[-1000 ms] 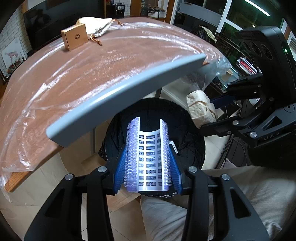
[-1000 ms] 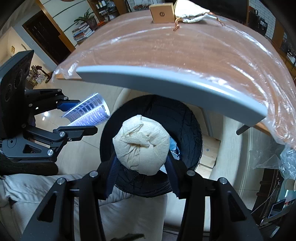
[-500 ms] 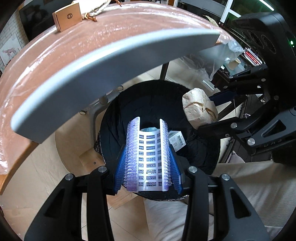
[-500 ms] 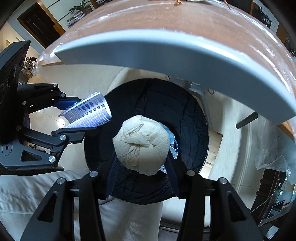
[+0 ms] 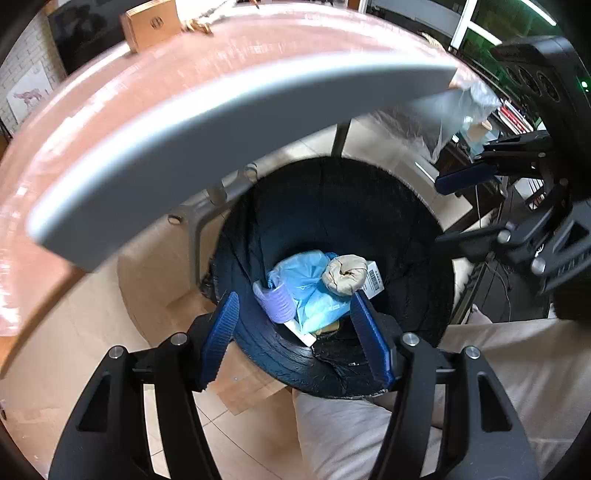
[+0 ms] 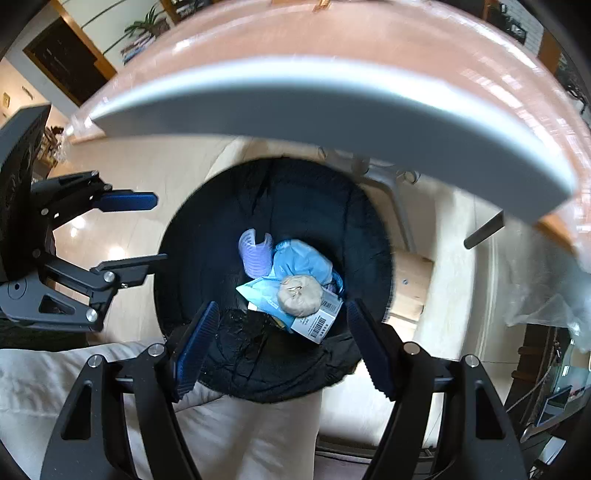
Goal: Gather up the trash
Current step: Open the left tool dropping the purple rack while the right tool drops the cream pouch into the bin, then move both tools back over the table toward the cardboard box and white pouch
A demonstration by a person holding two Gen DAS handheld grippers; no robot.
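Note:
A black-lined trash bin (image 5: 413, 236) (image 6: 207, 236) stands on the floor below the table edge. Inside lie a purple plastic blister pack (image 5: 277, 303) (image 6: 255, 253), a crumpled beige paper ball (image 5: 345, 274) (image 6: 300, 291), blue plastic wrapping (image 5: 306, 280) (image 6: 303, 260) and a white barcode box (image 5: 375, 278) (image 6: 319, 321). My left gripper (image 5: 301, 338) hangs open and empty over the bin's near rim; it also shows in the right wrist view (image 6: 140, 230). My right gripper (image 6: 282, 343) is open and empty over the bin, and shows in the left wrist view (image 5: 465, 206).
A wooden table wrapped in clear plastic (image 5: 110, 110) (image 6: 369, 48) with a grey edge overhangs the bin. A small wooden block (image 5: 149, 24) sits on its far side. Grey table legs (image 5: 199, 225) stand behind the bin. A white cushion (image 5: 369, 435) lies below the grippers.
Both grippers opened. The blister pack dropped from the left and the paper ball from the right into the bin. Both grippers moved further over the bin.

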